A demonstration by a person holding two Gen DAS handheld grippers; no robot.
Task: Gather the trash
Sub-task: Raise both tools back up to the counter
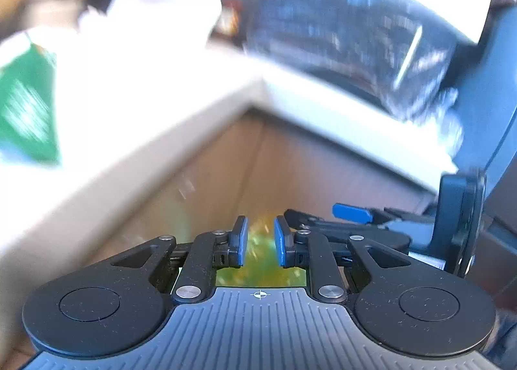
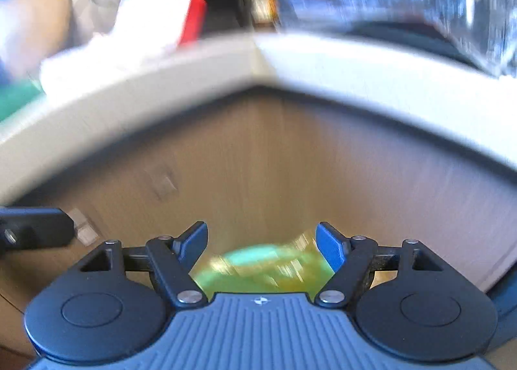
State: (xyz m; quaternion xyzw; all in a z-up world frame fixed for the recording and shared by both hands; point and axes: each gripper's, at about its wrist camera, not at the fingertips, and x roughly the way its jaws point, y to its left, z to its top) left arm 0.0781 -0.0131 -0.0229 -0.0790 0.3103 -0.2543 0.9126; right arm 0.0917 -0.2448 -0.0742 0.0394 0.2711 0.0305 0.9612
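**Grippers up near counter corner, trash below**

Left gripper (image 1: 261,245): jaws narrowly parted, pinching nothing visible. Right gripper (image 2: 261,248): spread wide, empty. Beneath both, blurred yellow-green wrapper (image 2: 265,269), possibly 1 piece, apparently unheld. Beyond, white counter (image 2: 323,59) and dark bag (image 1: 355,24). Collection unfinished.

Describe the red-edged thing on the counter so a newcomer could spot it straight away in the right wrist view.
Start at the pale countertop that bends round a corner above the wooden cabinet front. On its left stretch, towards the back, a white box-like item stands, blurred. Its right-hand edge is a bright red strip, the only red among the white and green things there.
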